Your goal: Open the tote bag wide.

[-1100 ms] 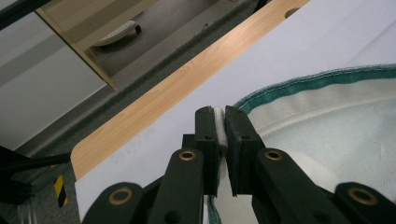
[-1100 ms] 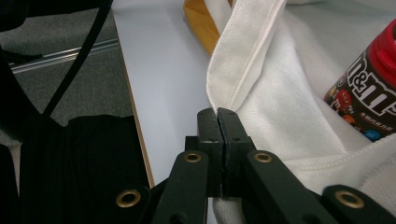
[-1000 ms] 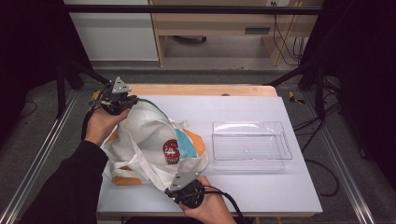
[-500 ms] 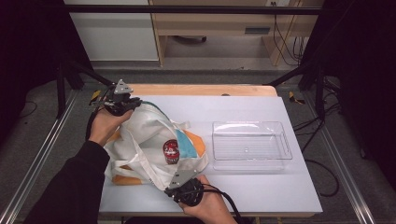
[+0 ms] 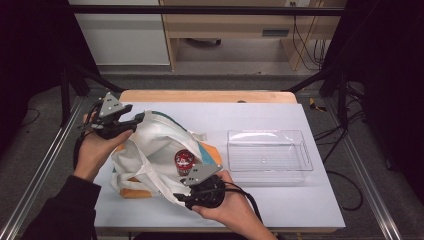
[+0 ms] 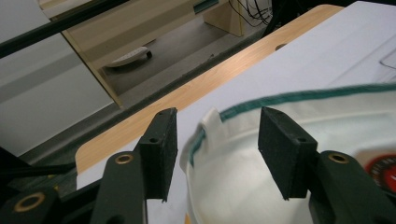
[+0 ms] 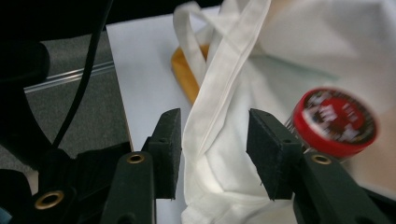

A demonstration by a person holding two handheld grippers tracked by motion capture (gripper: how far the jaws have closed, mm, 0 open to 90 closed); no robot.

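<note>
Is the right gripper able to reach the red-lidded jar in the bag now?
Probably yes. The right gripper, jaws just opened, sits beside the bag, and the red-lidded jar lies exposed in its mouth; only a loose white strap crosses between.

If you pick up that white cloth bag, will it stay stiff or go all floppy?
Probably floppy: the white cloth bag lies crumpled in soft folds, and its strap droops. It may sag unevenly, since a red-lidded jar sits inside and could roll about.

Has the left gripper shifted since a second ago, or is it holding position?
Yes. The left gripper has slid toward the table's left edge; its jaws have just been opening, and the bag's rim lies loose between them.
</note>
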